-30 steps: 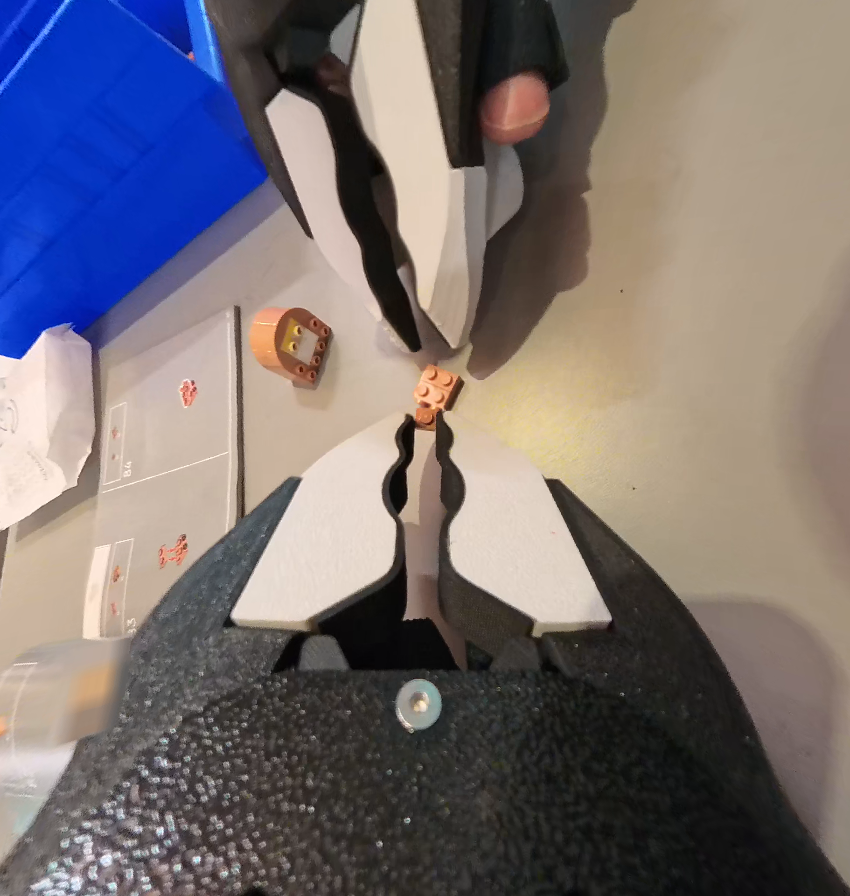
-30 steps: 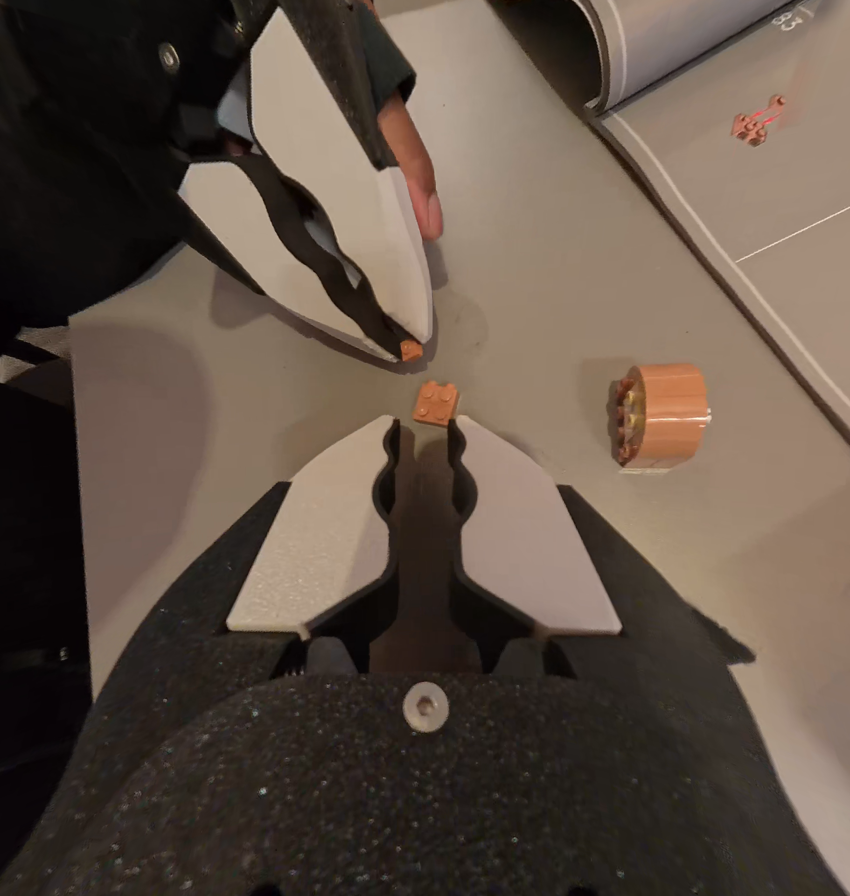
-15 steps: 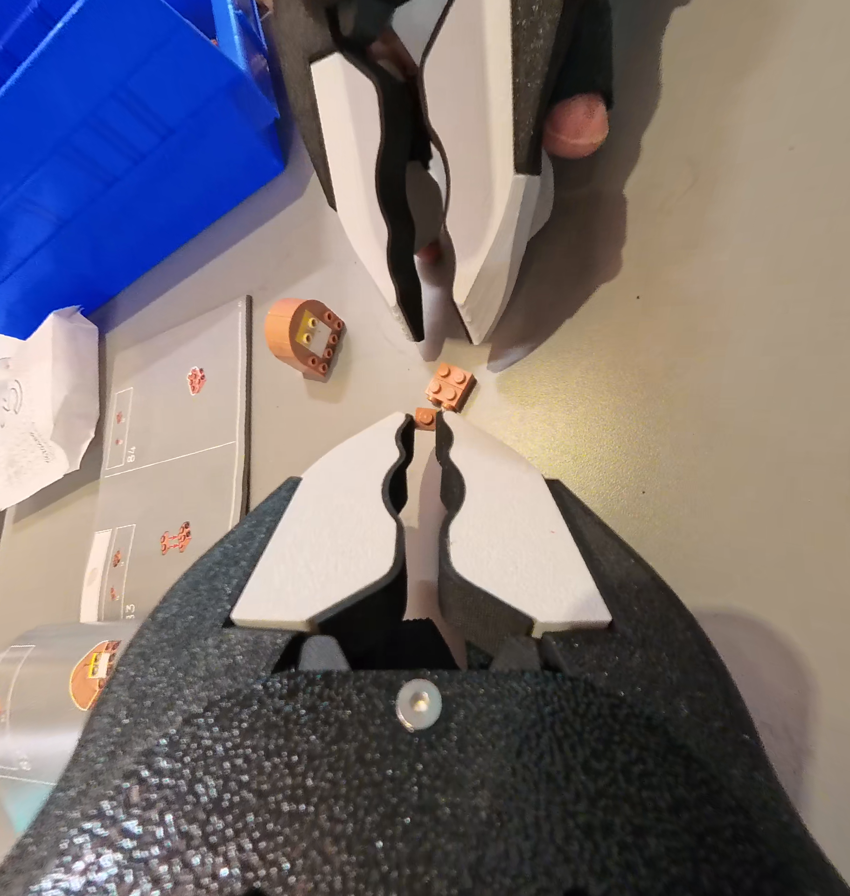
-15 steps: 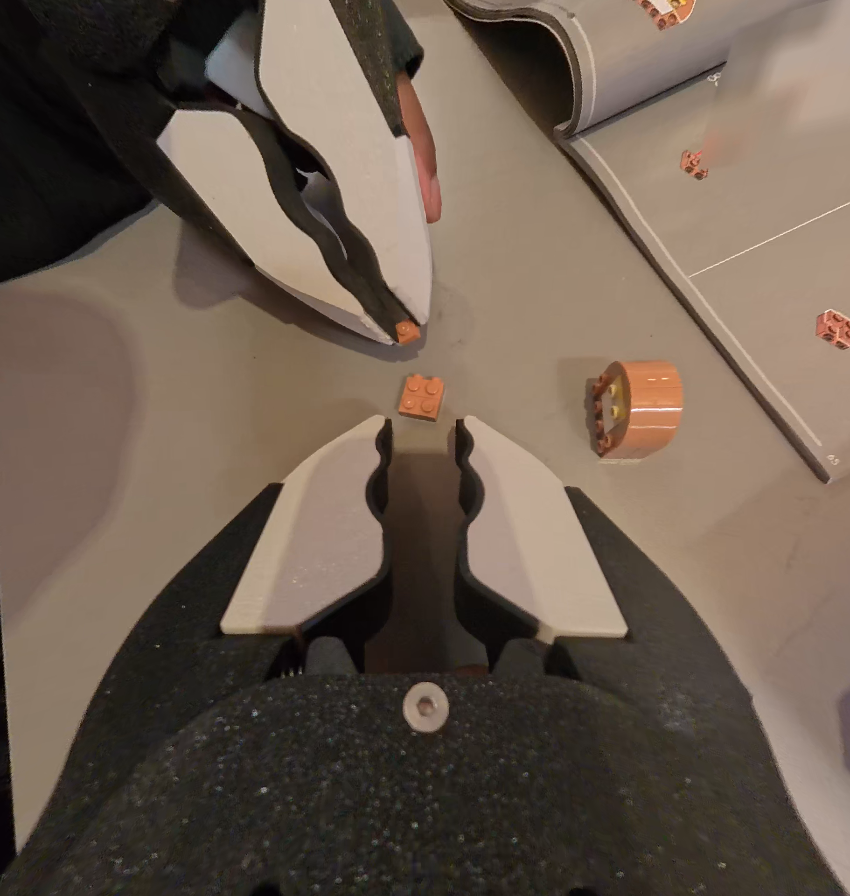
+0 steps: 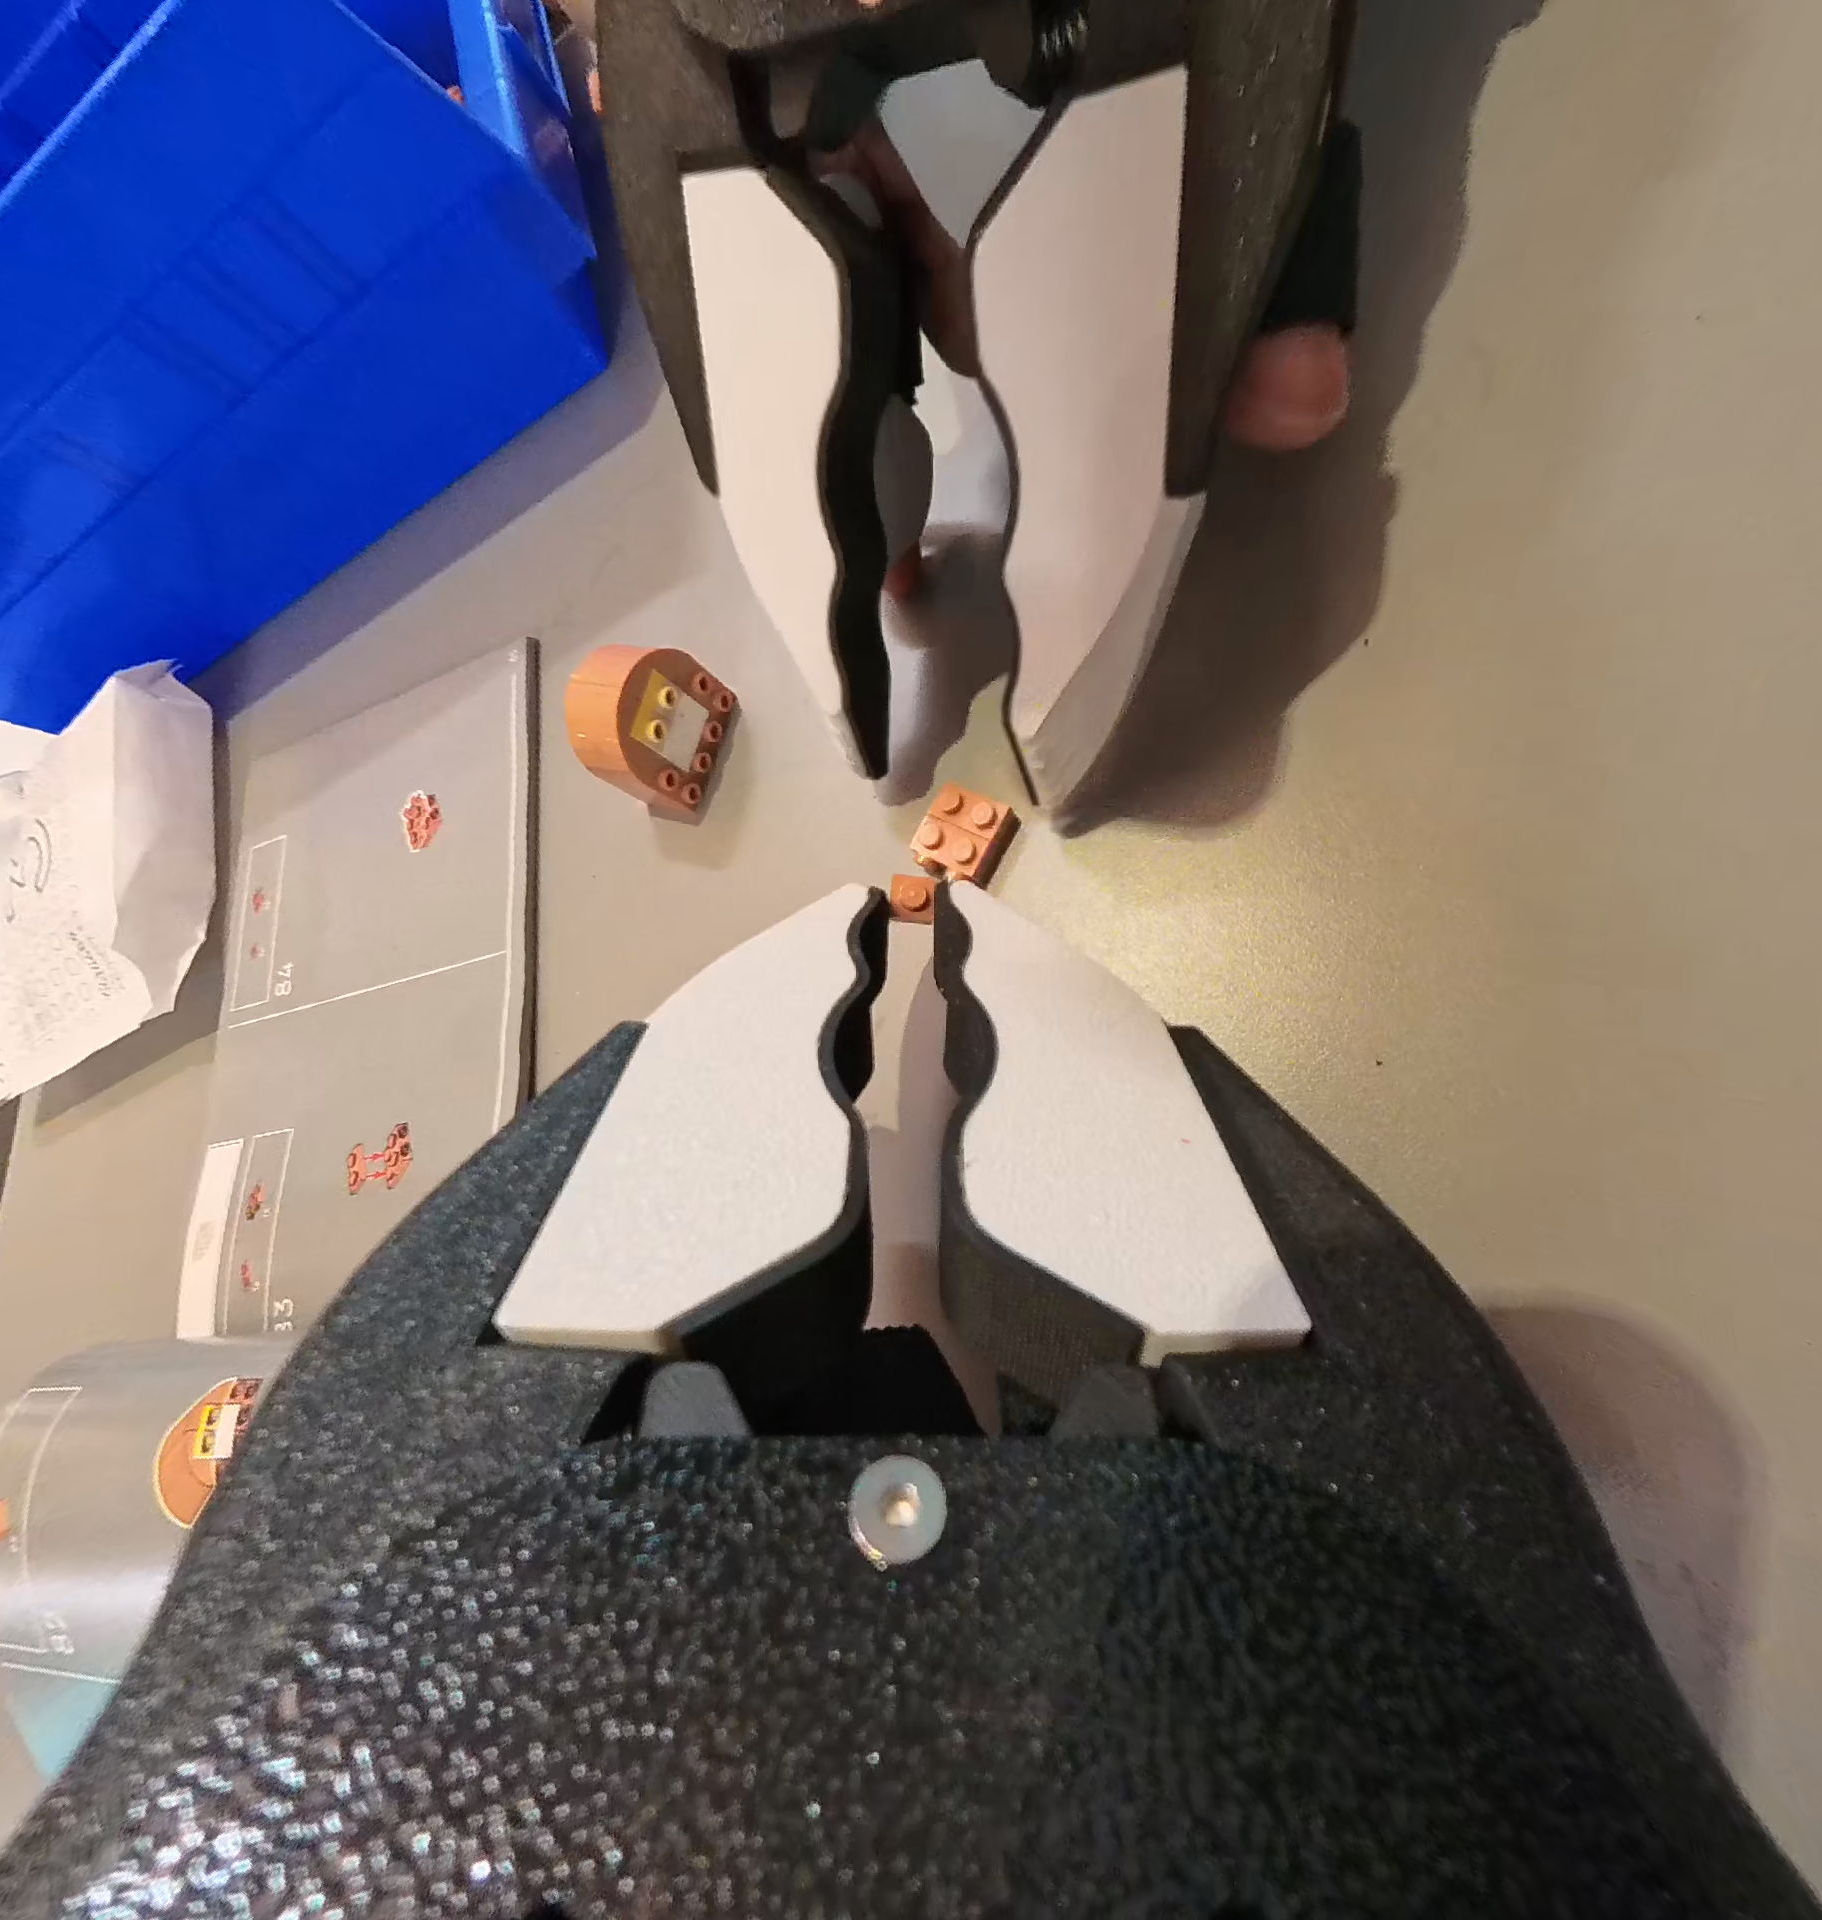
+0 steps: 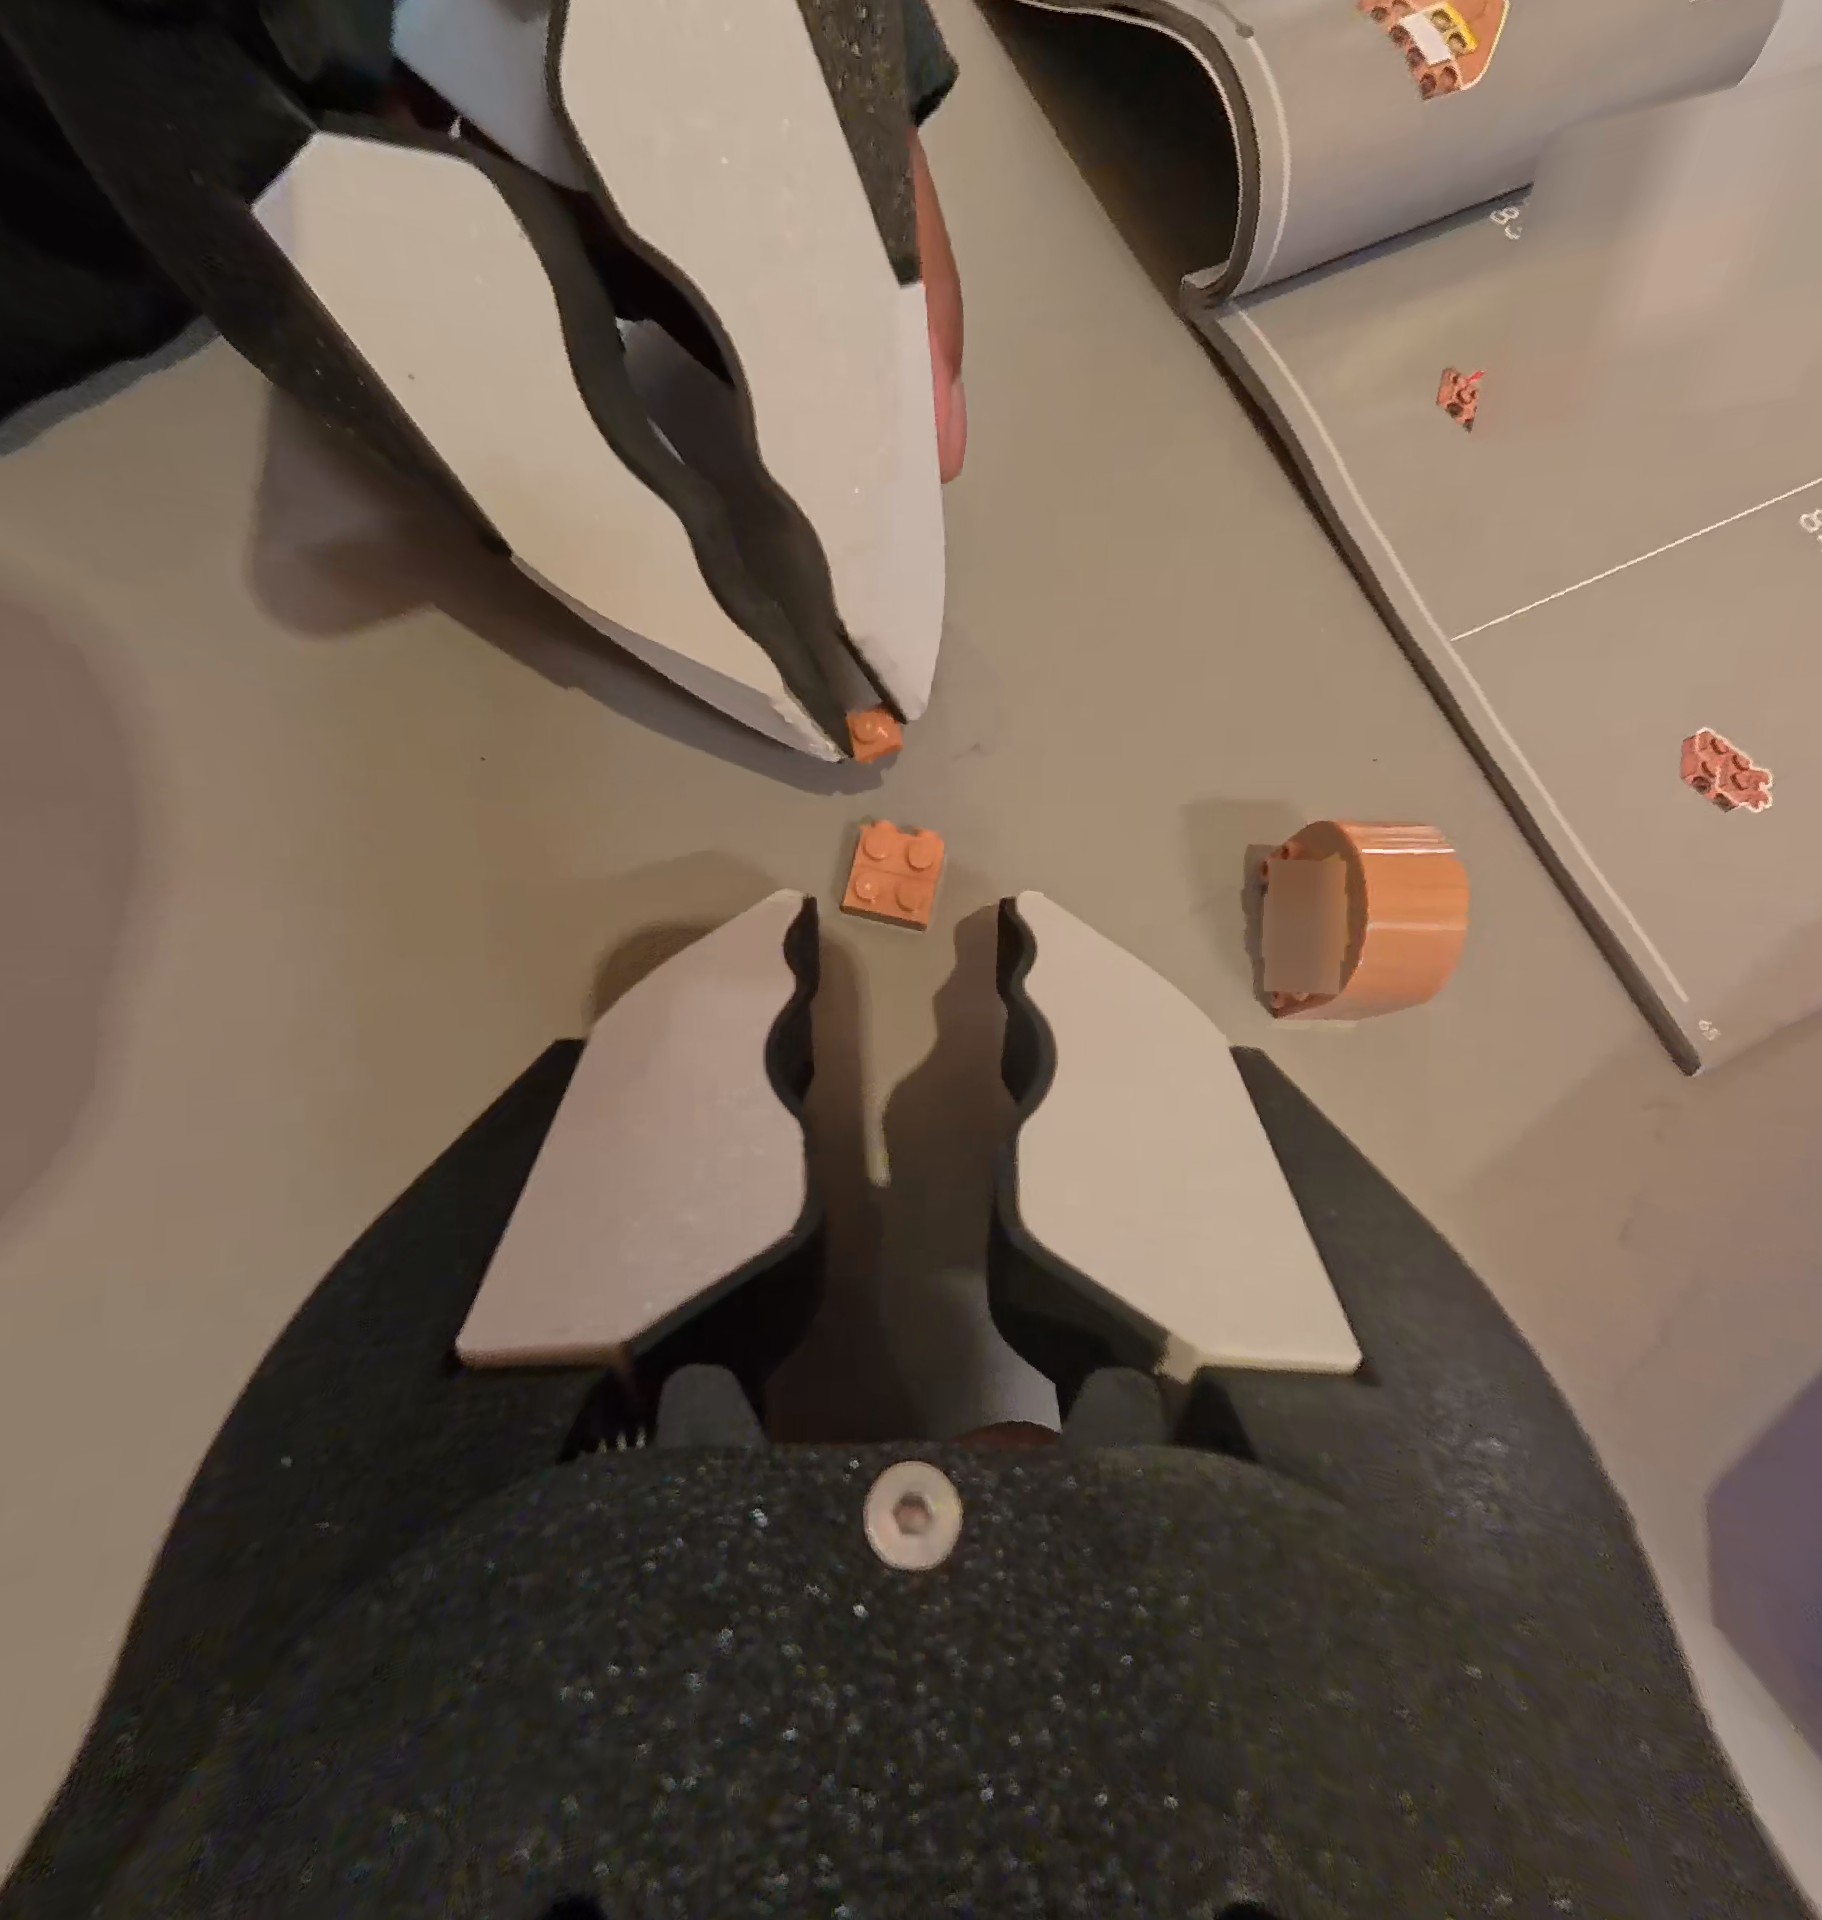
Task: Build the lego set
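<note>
- Left gripper (image 5: 909, 902): fingers pinched on a tiny orange one-stud brick (image 5: 911, 896), held at the very tips; the right wrist view shows the same brick (image 6: 873, 735) clamped between the tips, low over the grey counter (image 6: 1146, 644).
- Right gripper (image 6: 902, 914): fingers spread apart, gripping nothing, tips down near the counter.
- Orange two-by-two plate (image 6: 890, 873) lies flat on the counter, studs up, just ahead of the right gripper's open fingertips and between the two grippers. It touches neither finger of the right gripper.
- From the left wrist view, that plate (image 5: 964, 836) sits just beyond the held one-stud brick, very near it.
- Rounded tan-and-brown brick assembly (image 6: 1359, 920) lies on its side, off to one side of the plate, well clear of both grippers.
- Open grey instruction booklet (image 6: 1634, 582) lies past the assembly.
- Blue bin (image 5: 242, 343) and crumpled white paper (image 5: 55, 873) stand at the far edge in the left wrist view.
</note>
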A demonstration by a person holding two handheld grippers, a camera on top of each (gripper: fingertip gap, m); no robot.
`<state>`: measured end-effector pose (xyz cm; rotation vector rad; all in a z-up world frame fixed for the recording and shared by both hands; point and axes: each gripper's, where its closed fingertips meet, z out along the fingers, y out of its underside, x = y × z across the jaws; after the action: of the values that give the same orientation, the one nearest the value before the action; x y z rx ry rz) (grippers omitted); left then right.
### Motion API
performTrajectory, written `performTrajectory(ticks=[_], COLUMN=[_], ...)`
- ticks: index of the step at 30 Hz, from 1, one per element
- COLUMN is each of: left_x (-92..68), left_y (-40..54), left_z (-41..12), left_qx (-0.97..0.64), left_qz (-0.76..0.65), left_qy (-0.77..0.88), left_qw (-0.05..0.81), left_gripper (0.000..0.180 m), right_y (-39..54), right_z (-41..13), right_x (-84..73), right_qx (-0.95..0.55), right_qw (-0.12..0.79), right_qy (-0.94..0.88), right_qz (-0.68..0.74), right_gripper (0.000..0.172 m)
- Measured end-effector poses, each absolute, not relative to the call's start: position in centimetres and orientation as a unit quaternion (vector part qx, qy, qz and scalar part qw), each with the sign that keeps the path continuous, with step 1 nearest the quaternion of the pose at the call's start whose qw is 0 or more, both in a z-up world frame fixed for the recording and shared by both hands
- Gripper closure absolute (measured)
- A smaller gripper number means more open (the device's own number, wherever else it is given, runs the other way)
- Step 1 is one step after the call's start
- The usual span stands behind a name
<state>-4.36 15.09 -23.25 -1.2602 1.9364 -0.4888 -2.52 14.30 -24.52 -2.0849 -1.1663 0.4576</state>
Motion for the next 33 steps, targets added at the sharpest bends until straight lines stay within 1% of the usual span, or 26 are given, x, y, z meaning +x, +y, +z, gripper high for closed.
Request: performTrajectory(ticks=[5,8,10,13,15,33], left_x=[-4.4,-4.4,-4.5,-4.5,-4.5,-4.3], left_y=[15.0,15.1,15.1,15.1,15.2,15.5], left_z=[-23.3,-23.2,-23.1,-23.1,-23.0,-23.3], left_qx=[-0.494,-0.495,-0.495,-0.496,-0.497,-0.510], left_qz=[-0.193,-0.191,-0.190,-0.189,-0.188,-0.187], left_qy=[0.760,0.759,0.758,0.758,0.757,0.749], left_qw=[0.377,0.377,0.379,0.380,0.380,0.378], left_gripper=[0.173,0.173,0.172,0.172,0.172,0.173], right_y=[14.8,14.9,15.2,15.4,15.3,14.8], right_z=[-24.6,-24.7,-24.7,-24.8,-24.7,-24.7], right_x=[-2.3,-2.2,-2.0,-1.9,-1.9,-2.4], right_qx=[-0.787,-0.766,-0.757,-0.750,-0.748,-0.732], right_qw=[0.351,0.347,0.349,0.343,0.339,0.349], right_qy=[-0.480,-0.514,-0.527,-0.538,-0.540,-0.554], right_qz=[0.164,0.168,0.166,0.176,0.186,0.186], right_gripper=[0.161,0.172,0.172,0.161,0.158,0.149])
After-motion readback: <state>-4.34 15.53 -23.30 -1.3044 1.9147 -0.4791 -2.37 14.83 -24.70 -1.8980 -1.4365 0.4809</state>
